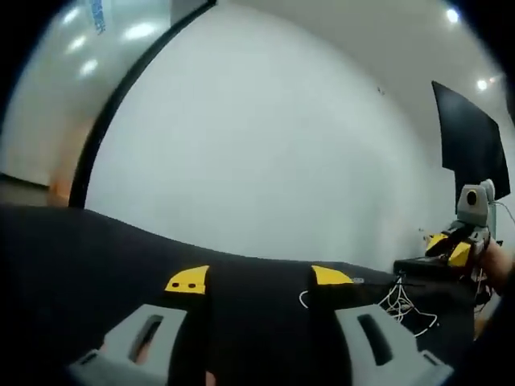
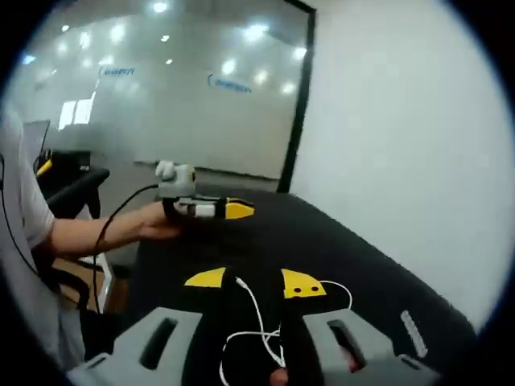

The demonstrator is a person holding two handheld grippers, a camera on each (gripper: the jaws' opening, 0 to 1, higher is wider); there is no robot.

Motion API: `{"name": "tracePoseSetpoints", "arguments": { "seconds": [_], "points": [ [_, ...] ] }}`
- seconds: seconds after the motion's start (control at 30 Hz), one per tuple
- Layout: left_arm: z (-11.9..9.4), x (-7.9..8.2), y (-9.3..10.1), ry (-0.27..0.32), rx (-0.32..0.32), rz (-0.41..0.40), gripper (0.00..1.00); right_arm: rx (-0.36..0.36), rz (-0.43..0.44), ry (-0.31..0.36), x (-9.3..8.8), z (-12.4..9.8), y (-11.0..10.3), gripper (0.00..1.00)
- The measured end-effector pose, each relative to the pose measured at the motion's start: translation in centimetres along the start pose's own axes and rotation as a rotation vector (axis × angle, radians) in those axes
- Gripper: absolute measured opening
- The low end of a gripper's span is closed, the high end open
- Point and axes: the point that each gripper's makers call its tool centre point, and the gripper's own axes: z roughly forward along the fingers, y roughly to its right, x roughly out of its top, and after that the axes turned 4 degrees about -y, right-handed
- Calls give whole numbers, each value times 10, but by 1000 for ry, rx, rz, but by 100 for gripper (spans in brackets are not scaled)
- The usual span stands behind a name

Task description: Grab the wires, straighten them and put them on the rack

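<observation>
White wires (image 2: 259,334) lie in loose loops on the black table (image 2: 346,249). One strand runs up between the jaws of my right gripper (image 2: 256,283), which is open just above the table with the jaws either side of the strand and not closed on it. In the left gripper view the same tangle of wires (image 1: 405,307) lies to the right, below the right gripper (image 1: 447,246) held by a hand. My left gripper (image 1: 259,278) is open over bare black table (image 1: 96,257), holding nothing. It also appears at the table's far left edge as the left gripper (image 2: 229,211), held by a hand.
A white wall (image 1: 265,137) rises behind the table. A dark monitor (image 1: 471,141) hangs at the right, and a low black block (image 1: 422,269) sits under the right gripper. A person's arm (image 2: 88,233) and a black cable (image 2: 109,233) reach in from the left, beside a glass partition (image 2: 185,88).
</observation>
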Motion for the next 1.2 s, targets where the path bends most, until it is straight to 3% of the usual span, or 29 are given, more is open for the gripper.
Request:
{"name": "tracePoseSetpoints", "arguments": {
  "seconds": [0.13, 0.17, 0.23, 0.37, 0.43, 0.6, 0.7, 0.77, 0.87, 0.93, 0.97, 1.0, 1.03, 1.13, 1.17, 1.2],
  "points": [
    [-1, 1, 7, 5, -11, 5, 43, 98, -104, -133, -5, 52, -4, 22],
    [-2, 1, 7, 3, -9, 6, 43, 137, -155, -196, -15, 66, -6, 22],
    [-1, 2, 6, 5, -8, 1, 43, 169, -173, -270, -29, 84, -6, 19],
    [-1, 2, 4, 5, -11, -7, 42, 231, -264, -330, -41, 112, 2, 16],
    [-1, 3, 3, 9, -9, -7, 42, 296, -249, -379, -51, 118, -1, 15],
    [1, 3, -2, 11, -7, -27, 41, 388, -304, -441, -68, 121, -2, 17],
    [3, 2, -4, 6, -6, -28, 40, 414, -318, -467, -72, 118, -12, 16],
    [3, 1, -4, 0, -3, -20, 40, 361, -368, -497, -78, 121, 0, 3],
    [5, -2, -4, -9, -2, -9, 40, 351, -326, -475, -66, 113, 7, 2],
    [5, -2, -5, -12, -1, -6, 39, 273, -272, -256, -12, 102, 26, 2],
    [6, -2, -5, -10, -2, -7, 39, 243, -158, -180, 16, 85, 37, 2],
    [5, -1, -4, -8, -4, -11, 39, 206, -51, -54, 56, 61, 55, 2],
    [5, -2, -3, -7, -7, -14, 39, 166, -1, 56, 87, 38, 71, 2],
    [4, -2, -1, -7, -11, -19, 37, 78, 101, 258, 154, -30, 107, 2],
    [4, -2, 0, -5, -11, -18, 37, 59, 133, 359, 192, -59, 134, 2],
    [4, -2, 0, -3, -11, -17, 37, 29, 162, 412, 213, -82, 143, 2]
  ]
}}
